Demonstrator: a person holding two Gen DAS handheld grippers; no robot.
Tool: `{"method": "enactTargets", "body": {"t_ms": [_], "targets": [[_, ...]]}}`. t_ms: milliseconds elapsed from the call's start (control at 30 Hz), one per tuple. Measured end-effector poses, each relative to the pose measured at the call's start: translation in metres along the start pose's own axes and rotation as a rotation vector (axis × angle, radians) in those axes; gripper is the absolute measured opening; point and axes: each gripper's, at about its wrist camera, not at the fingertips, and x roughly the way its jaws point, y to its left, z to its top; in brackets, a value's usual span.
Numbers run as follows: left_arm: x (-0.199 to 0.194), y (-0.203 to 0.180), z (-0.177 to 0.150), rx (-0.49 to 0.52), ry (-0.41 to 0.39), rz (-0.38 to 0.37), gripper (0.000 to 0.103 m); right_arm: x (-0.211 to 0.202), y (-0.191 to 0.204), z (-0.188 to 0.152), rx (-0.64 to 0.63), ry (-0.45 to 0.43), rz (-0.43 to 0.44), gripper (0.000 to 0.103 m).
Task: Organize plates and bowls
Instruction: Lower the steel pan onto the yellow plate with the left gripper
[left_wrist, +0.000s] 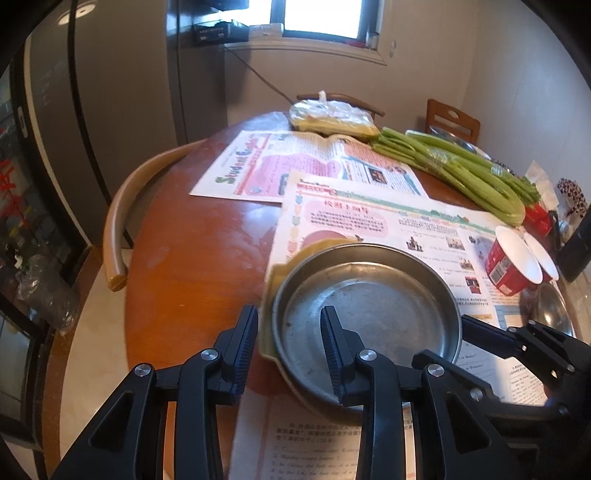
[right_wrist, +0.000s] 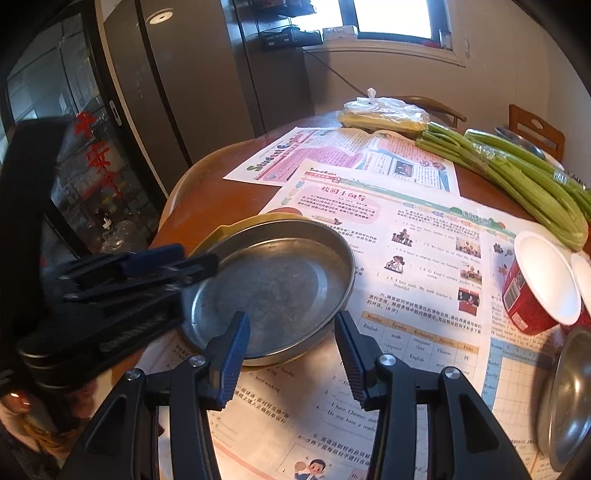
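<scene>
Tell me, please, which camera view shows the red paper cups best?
The right wrist view: the nearer of the red paper cups shows its white inside and its printed side large and sharp. The left wrist view shows them smaller, near the right edge.

Round wooden table (left_wrist: 192, 258): newspapers (left_wrist: 369, 221), celery (left_wrist: 461, 166), bagged food (left_wrist: 332, 118)

On the round wooden table (left_wrist: 184, 258) I count two metal plates: one (right_wrist: 273, 284) stacked on a single yellow dish (left_wrist: 269, 295) toward the near edge, another (right_wrist: 569, 398) at the right edge. Two red paper cups (right_wrist: 535, 288) lie by that right edge. Two printed newspapers (right_wrist: 369, 155) overlap mid-table, one celery bundle (left_wrist: 461, 170) and one plastic-wrapped packet (left_wrist: 332, 118) at the far edge.
</scene>
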Motion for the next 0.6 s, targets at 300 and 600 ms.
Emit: {"method": "enactTargets", "body": {"t_ms": [300,600], "targets": [[0.009,0.024,0.001,-0.063,0.04,-0.02,0.043,0.018,0.0,0.005,-0.029,-0.005,-0.048,0.049],[0.026,0.033,0.0,-0.11,0.07,-0.038,0.044,0.02,-0.008,0.007,0.014,-0.011,0.011,0.049]]}}
